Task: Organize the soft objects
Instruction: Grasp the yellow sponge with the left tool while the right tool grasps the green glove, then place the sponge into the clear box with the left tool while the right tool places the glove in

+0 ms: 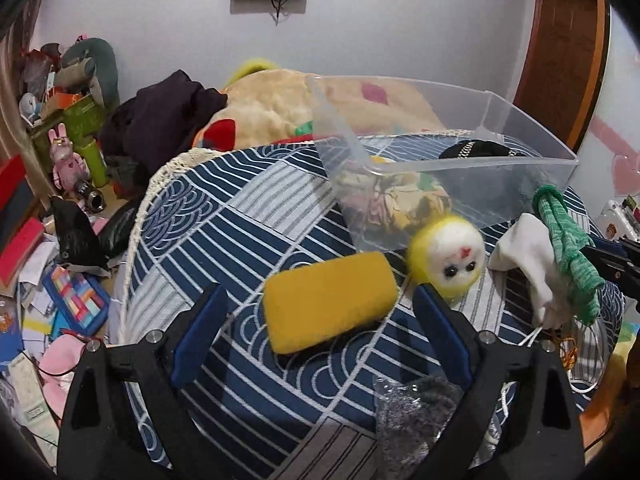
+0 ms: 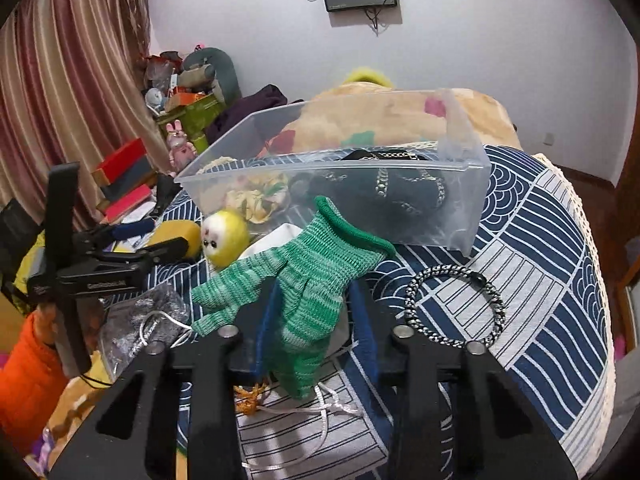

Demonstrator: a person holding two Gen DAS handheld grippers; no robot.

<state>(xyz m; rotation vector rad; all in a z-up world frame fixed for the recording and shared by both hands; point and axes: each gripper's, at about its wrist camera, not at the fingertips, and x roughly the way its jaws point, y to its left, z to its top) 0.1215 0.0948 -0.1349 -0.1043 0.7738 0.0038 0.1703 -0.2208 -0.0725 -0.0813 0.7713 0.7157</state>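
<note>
A clear plastic bin (image 1: pixel 472 168) (image 2: pixel 460 184) stands on the blue patterned cloth and holds a floral fabric piece (image 1: pixel 392 204) and a black item with chain trim (image 2: pixel 400 192). My right gripper (image 2: pixel 316 308) is shut on a green knit glove (image 2: pixel 304 276), lifted in front of the bin; the glove also shows in the left wrist view (image 1: pixel 568 256). My left gripper (image 1: pixel 320 312) is open, its blue pads either side of a yellow sponge (image 1: pixel 330 300) lying on the cloth. A yellow-and-white plush head (image 1: pixel 450 258) (image 2: pixel 224 236) lies against the bin. A white cloth (image 1: pixel 528 256) lies beside it.
A braided bracelet (image 2: pixel 454 308) lies on the cloth at the right. A grey glittery pouch (image 1: pixel 416 412) lies near the front. A beige patterned blanket (image 1: pixel 280 108) and dark clothing (image 1: pixel 168 116) lie behind the bin. Clutter covers the floor at the left (image 1: pixel 60 288).
</note>
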